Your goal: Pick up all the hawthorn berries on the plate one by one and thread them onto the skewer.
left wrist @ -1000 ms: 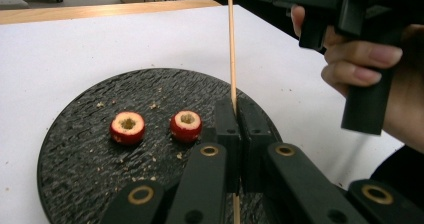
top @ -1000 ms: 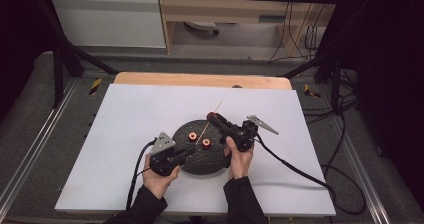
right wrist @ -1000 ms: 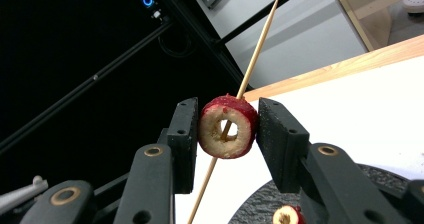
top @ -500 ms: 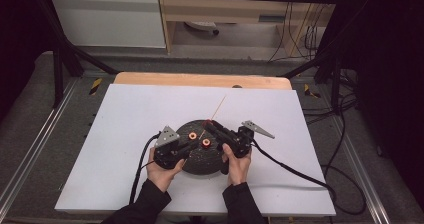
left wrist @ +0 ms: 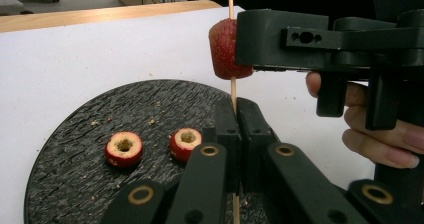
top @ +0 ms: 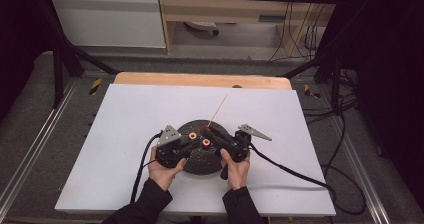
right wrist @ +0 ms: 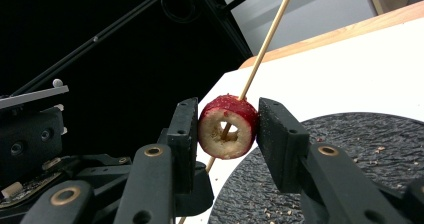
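Skewering in progress: first fruit on the stick

Fruit piece (right wrist: 228,126), red-skinned and cored, sits threaded on the wooden skewer (left wrist: 232,91). My right claw (right wrist: 227,129) is clenched on it, one pad on each side of the red skin, the hollow core facing the right gripper view with the stick passing through it. My left claw (left wrist: 233,126) is clamped tight on the skewer lower down, holding it roughly upright above the dark round slate plate (left wrist: 75,134). In the high view both claws meet over the plate (top: 200,161) at the middle of the white tabletop (top: 125,114), and the skewer tip slants up and away from me.

Two more cored fruit rings (left wrist: 124,148) (left wrist: 185,143) lie side by side on the plate, hollow side up, just apart from each other, with crumbs scattered round them.

Judgement: this is the threading step, one piece of three on the stick. The piece rides a little above my left claw, so it likely needs sliding further down the stick before the next goes on.

Next move calls for: a steady left grip so the stick does not bend or twist; a straight push along the stick's own line; gentle pressure only, since the fruit looks soft and may split at the core. Then release and pick up the nearer ring.
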`<move>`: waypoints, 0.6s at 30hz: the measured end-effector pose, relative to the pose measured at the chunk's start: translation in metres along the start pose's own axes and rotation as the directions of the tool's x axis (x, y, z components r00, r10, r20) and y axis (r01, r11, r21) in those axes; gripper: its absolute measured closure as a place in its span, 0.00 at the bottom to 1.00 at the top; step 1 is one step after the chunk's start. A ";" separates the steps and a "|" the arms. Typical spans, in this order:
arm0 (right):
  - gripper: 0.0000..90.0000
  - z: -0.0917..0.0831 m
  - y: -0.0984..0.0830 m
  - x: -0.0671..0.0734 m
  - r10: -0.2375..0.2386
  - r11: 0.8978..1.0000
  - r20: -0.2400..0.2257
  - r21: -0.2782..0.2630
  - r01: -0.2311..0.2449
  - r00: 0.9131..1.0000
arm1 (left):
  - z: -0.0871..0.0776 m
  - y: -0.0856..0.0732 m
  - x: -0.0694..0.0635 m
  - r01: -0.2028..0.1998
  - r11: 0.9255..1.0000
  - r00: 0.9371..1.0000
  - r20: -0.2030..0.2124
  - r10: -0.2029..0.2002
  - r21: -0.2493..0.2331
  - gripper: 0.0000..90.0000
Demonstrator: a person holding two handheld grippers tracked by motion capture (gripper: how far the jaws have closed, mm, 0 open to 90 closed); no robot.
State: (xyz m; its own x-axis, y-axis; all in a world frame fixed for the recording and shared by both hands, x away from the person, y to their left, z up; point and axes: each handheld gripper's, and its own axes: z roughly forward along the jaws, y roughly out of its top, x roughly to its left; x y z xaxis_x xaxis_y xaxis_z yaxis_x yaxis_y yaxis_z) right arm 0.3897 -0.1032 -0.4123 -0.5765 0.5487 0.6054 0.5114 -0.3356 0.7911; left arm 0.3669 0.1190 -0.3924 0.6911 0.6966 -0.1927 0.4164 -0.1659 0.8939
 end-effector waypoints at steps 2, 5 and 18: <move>0.69 0.000 0.000 0.000 -0.003 1.000 -0.001 0.009 0.003 1.000 | 0.000 -0.001 0.000 0.001 1.000 1.000 0.004 -0.001 -0.003 0.98; 0.67 -0.001 0.001 0.000 -0.010 1.000 0.000 0.023 0.010 1.000 | -0.001 -0.002 0.000 -0.001 1.000 1.000 0.008 0.001 -0.003 0.98; 0.33 -0.018 0.020 -0.006 -0.102 0.992 0.032 0.082 0.099 0.994 | -0.020 -0.009 0.010 -0.023 1.000 1.000 0.009 0.023 -0.003 0.98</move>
State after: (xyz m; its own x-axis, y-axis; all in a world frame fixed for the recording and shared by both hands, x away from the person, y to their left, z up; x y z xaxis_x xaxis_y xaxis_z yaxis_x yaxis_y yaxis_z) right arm 0.3916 -0.1269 -0.3984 -0.6048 0.6043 0.5187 0.5026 -0.2156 0.8372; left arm 0.3587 0.1413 -0.3944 0.7058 0.6863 -0.1756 0.3987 -0.1800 0.8993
